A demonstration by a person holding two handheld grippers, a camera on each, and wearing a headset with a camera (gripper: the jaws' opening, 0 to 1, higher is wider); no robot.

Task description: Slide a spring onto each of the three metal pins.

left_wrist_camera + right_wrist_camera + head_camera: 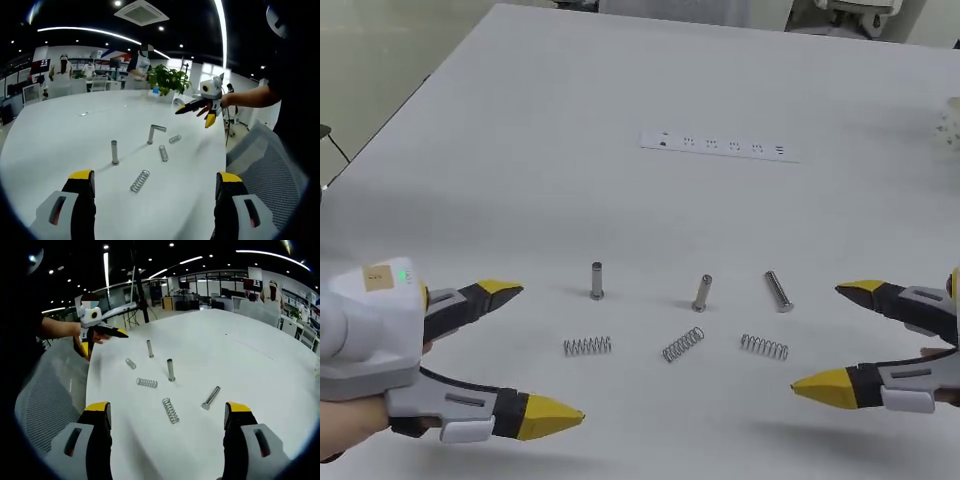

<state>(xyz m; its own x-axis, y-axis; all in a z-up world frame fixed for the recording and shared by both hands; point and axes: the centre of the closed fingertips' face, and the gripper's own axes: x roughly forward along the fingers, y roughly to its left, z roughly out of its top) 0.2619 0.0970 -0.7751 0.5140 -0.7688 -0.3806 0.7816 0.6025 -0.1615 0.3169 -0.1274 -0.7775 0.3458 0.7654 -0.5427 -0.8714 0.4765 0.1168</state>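
Springs lie loose in a row toward the near edge of the desk (620, 200): left spring (587, 346), middle spring (683, 344), right spring (764, 347); behind them left pin (597, 281) and middle pin (702, 293) stand upright, right pin (778, 291) lies flat. Flanking the row, left gripper (545, 350) and right gripper (819, 337) hover wide open, empty. Nothing threaded yet; next, I judge: pinch one spring end-on, line it over a pin.

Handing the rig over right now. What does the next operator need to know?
Left gripper: open, empty. Right gripper: open, empty.
Left pin and middle pin stand upright; right pin lies on its side.
Left spring, middle spring and right spring lie loose in front of them.
Done: no spring on a pin. Left: all three.
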